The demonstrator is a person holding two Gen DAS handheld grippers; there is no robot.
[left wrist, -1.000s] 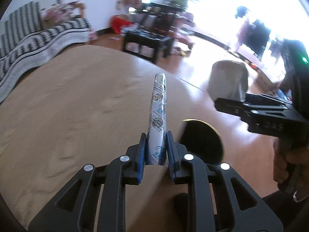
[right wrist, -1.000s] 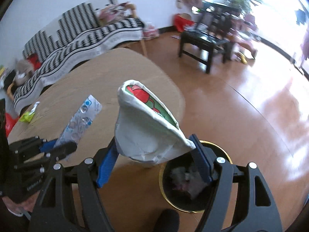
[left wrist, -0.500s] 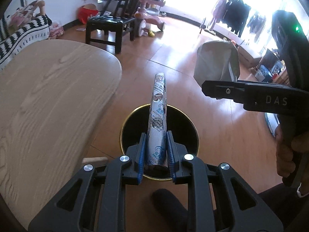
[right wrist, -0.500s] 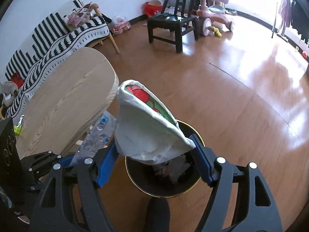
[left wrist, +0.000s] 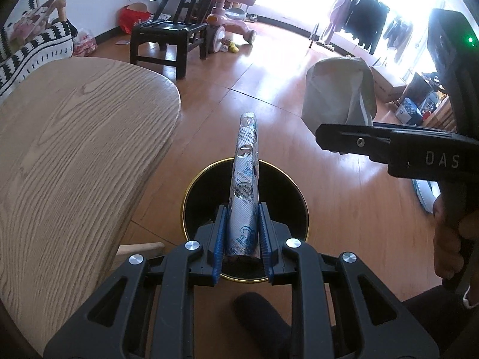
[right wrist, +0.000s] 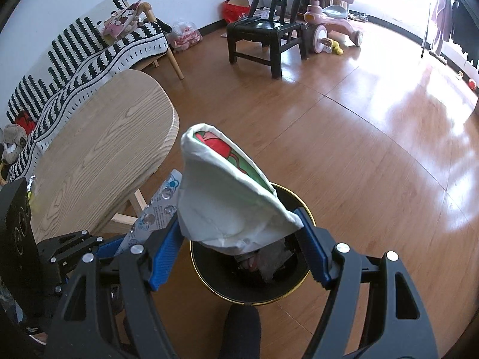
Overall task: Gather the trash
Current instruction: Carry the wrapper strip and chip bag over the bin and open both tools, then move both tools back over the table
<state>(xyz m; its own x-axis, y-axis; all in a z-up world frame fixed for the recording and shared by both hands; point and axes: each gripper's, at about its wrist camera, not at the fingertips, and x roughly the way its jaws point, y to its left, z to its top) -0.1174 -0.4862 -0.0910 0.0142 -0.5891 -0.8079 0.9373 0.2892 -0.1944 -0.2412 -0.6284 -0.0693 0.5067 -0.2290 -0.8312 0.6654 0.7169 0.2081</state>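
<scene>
My left gripper (left wrist: pixel 242 239) is shut on a silvery blue-printed wrapper (left wrist: pixel 245 188) that stands up between its blue pads, right above the black gold-rimmed trash bin (left wrist: pixel 191 194). In the right wrist view my right gripper (right wrist: pixel 239 245) is shut on a crushed white paper cup with red and green print (right wrist: pixel 227 197), held over the same bin (right wrist: pixel 209 278), which has crumpled trash inside. The wrapper (right wrist: pixel 158 209) and the left gripper (right wrist: pixel 98 248) show at the lower left there. The cup (left wrist: pixel 338 95) hangs at the right in the left wrist view.
A light wooden table (left wrist: pixel 69 149) borders the bin on the left. A black chair (right wrist: pixel 263 33) and a pink ride-on toy (right wrist: pixel 332 24) stand on the wood floor beyond. A striped sofa (right wrist: pixel 74 56) lines the wall. A dark-socked foot (right wrist: pixel 239 332) is near the bin.
Both grippers swung off the table toward the bin and sank a little, each keeping its trash. In the last half second they barely moved.
</scene>
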